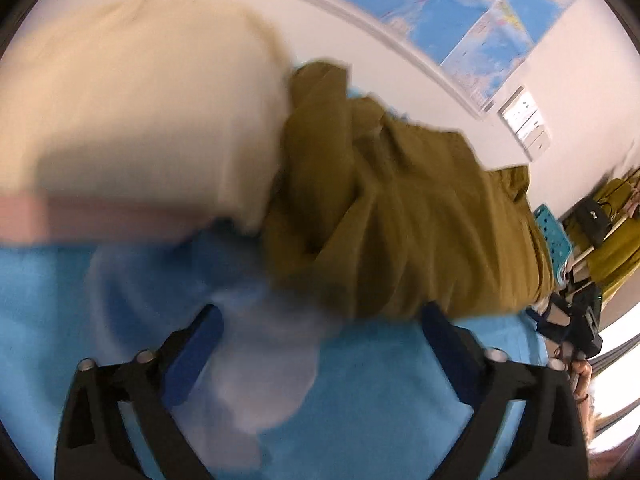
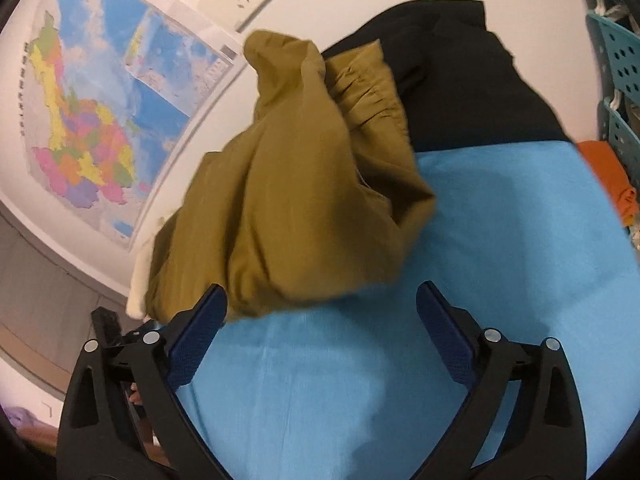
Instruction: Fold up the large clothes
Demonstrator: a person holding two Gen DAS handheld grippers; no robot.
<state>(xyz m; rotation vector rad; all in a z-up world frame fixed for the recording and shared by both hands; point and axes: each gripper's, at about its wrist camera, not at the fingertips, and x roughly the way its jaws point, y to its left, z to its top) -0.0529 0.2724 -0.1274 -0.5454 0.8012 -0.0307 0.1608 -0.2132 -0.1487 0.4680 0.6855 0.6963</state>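
Olive garment [image 2: 296, 184] lies crumpled on blue sheet [image 2: 400, 380], twelve o'clock of both grippers. Left gripper [image 1: 320, 344] and right gripper [image 2: 320, 320] spread wide, empty. Step: first grab; next needs finding an edge.

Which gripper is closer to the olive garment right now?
Right, narrowly. The right gripper is open with one fingertip at the olive garment's hem. The left gripper is also open, just short of its edge.
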